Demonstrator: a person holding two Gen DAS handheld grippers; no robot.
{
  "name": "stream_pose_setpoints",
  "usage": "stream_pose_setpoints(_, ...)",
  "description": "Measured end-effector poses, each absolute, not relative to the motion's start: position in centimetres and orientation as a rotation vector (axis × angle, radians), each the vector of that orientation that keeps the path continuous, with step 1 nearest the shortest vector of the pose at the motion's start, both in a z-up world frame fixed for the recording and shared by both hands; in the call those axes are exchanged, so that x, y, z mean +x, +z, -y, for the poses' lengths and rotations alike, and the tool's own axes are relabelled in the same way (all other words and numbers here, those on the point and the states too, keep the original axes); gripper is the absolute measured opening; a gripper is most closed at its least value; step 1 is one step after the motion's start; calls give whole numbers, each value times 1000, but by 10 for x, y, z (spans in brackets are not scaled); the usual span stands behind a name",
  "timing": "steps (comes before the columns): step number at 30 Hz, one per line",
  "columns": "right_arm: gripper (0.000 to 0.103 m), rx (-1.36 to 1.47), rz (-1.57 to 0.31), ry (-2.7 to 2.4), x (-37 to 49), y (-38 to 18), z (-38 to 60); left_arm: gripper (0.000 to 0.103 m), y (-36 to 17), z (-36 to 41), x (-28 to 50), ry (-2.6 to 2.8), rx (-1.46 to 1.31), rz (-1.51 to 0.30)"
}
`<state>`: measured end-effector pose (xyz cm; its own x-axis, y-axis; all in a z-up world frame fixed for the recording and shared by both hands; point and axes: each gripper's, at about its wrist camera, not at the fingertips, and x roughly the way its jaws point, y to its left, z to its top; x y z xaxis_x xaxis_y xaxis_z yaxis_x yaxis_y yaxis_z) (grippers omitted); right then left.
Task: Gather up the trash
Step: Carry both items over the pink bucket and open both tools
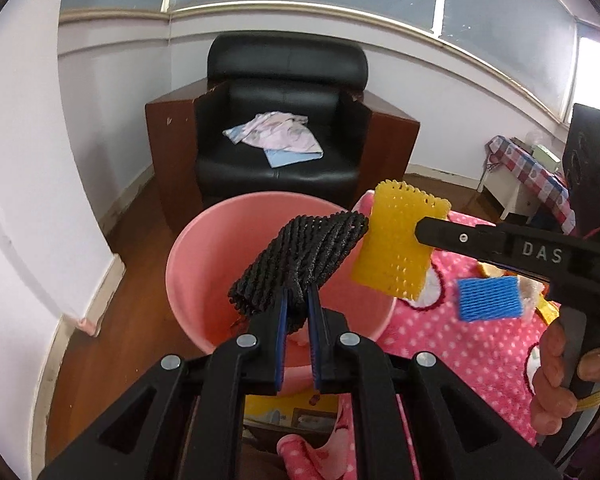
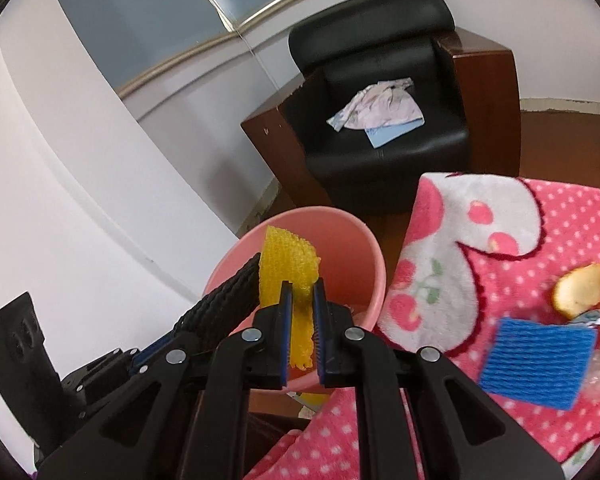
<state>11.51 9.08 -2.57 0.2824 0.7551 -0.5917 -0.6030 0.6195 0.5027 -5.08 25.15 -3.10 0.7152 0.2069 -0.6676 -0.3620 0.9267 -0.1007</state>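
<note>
A black foam net (image 1: 300, 256) is clamped by the left gripper (image 1: 298, 300) and a yellow foam net (image 2: 290, 276) by the right gripper (image 2: 302, 300), both held over the pink bucket (image 1: 188, 248), presumably for dropping.

Each camera sits right behind its own tool and looks forward and down along the two fingers, very close to them. The left view faces the round pink plastic bucket (image 1: 220, 240) from just above it. The right view looks from a bit further right. Both show the bucket, the black leather armchair (image 2: 380, 120) and the pink dotted fluffy blanket (image 1: 480, 340).
</note>
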Motion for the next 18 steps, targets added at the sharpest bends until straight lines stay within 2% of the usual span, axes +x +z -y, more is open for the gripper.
stream_pose_setpoints(8, 11, 207, -960, 890, 126, -45, -107, 10, -36, -255, -47, 325, -240, -720)
stream_pose_setpoints(11, 12, 212, -967, 891, 129, -48, -109, 17, -36, -255, -49, 325, -245, -715)
stream_pose_setpoints(15, 27, 221, -957, 900, 129, -47, -109, 36, -34, -255, -52, 338, -245, -704)
stream_pose_setpoints(18, 34, 224, -939, 919, 127, -43, -108, 38, -31, -255, -54, 341, -246, -696)
